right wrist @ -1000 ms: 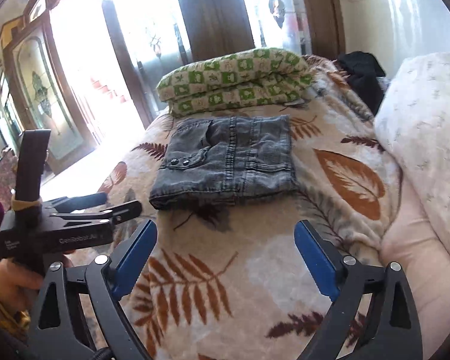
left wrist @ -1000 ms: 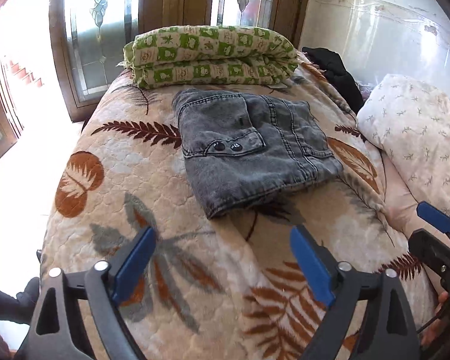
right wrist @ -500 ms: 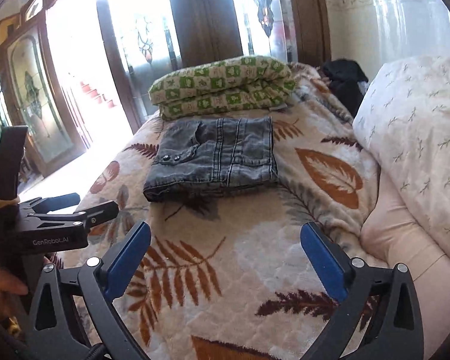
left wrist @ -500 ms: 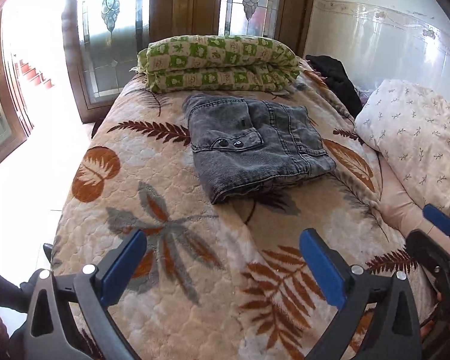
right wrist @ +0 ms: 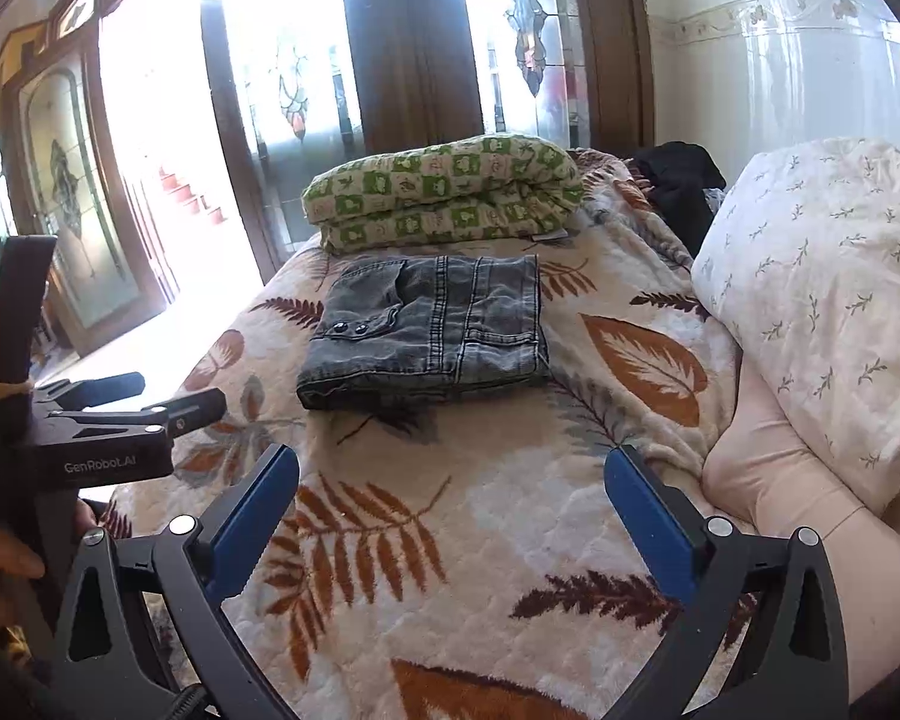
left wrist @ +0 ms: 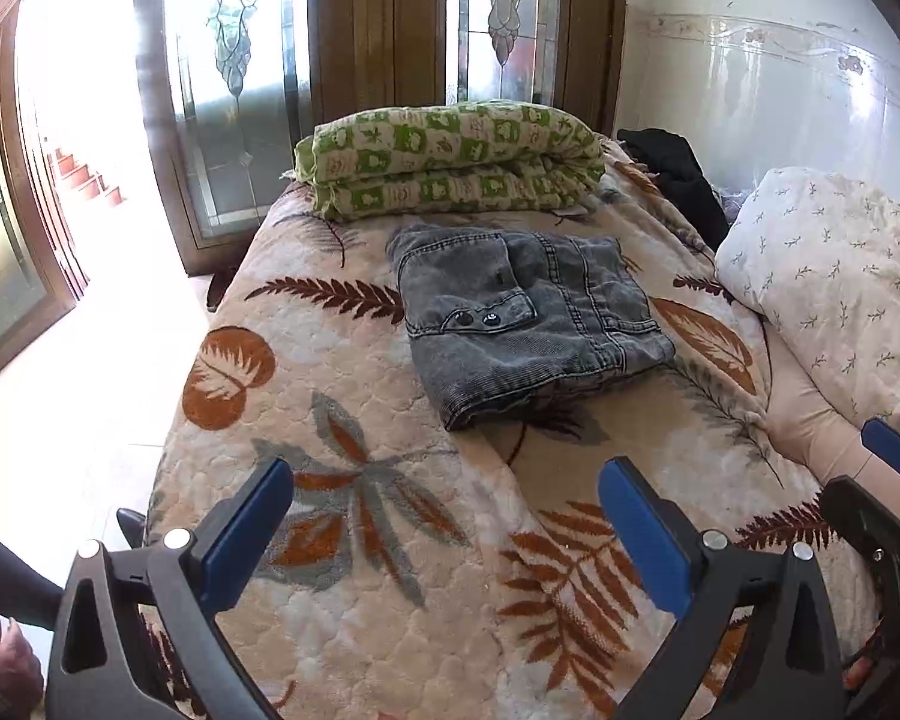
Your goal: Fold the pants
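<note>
Grey denim pants (left wrist: pixel 522 318) (right wrist: pixel 429 330) lie folded into a compact rectangle on the leaf-patterned bedspread (left wrist: pixel 354 480) (right wrist: pixel 510 510), in the middle of the bed. My left gripper (left wrist: pixel 444 501) is open above the near part of the bed, well short of the pants, with nothing between its blue pads. My right gripper (right wrist: pixel 450 486) is likewise open and empty, also short of the pants. In the right wrist view the left gripper's black body (right wrist: pixel 90 432) shows at the left edge, held by a hand. The right gripper's fingertip (left wrist: pixel 891 459) shows at the right edge of the left wrist view.
A folded green-and-white quilt (left wrist: pixel 450 156) (right wrist: pixel 444 192) lies just beyond the pants. A floral pillow (left wrist: pixel 834 282) (right wrist: pixel 822 300) fills the right side. Dark clothing (left wrist: pixel 678 180) lies at the far right corner. Glass doors and a bright floor lie to the left.
Both grippers have drawn back and up from the pants, which now look smaller and farther away. Both sets of jaws have spread a little wider. The pants have not moved.
</note>
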